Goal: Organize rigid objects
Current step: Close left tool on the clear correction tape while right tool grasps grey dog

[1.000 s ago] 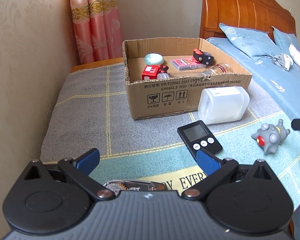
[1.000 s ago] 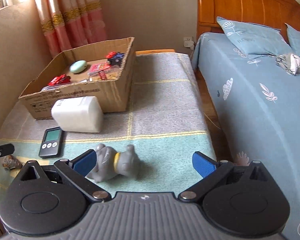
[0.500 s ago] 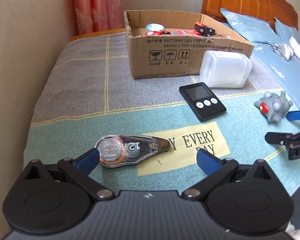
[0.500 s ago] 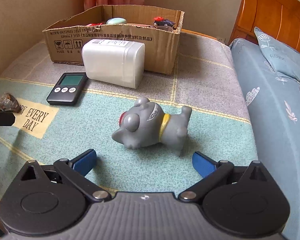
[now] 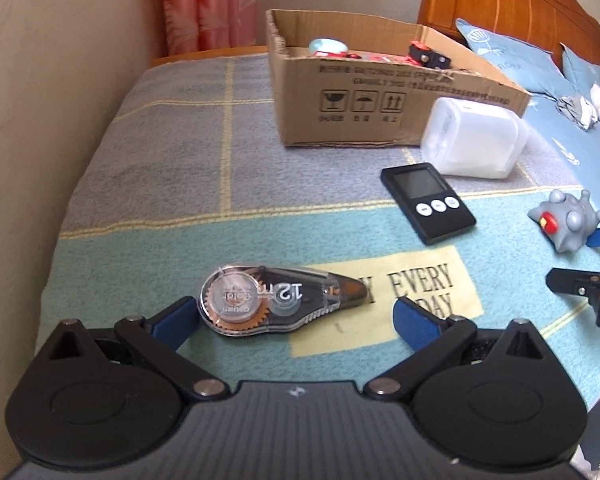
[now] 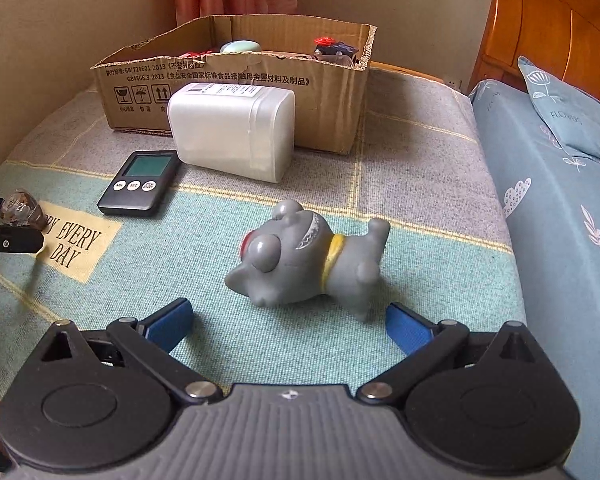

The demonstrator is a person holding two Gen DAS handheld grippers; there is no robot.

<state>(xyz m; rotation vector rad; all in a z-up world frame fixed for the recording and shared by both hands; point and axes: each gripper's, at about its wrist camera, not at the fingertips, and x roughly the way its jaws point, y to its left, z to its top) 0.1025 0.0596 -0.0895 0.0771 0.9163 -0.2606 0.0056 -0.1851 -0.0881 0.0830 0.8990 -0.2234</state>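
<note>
Two claws hang over a blanket [image 5: 172, 160] — both wide apart. Left claw [image 5: 296, 318] sits at the tape roller [image 5: 278, 300]. Right claw [image 6: 288, 320] sits near the gray toy [image 6: 304, 260]. Behind stand a box [image 6: 324, 92], curtain [image 5: 204, 4] and bed [image 6: 560, 208].

Inside the cardboard box [image 5: 364, 92] the front wall hides nearly everything: only the tops of a pale green oval [image 5: 323, 45] and some red-and-black toys [image 5: 424, 54] peek over, at twelve o'clock. In the left view the right gripper [image 5: 598, 268] is cut off by the edge at three o'clock. In the right view the correction tape [image 6: 20, 208] is half-covered at nine o'clock, and the white container's label [image 6: 228, 89] is too small to read.
</note>
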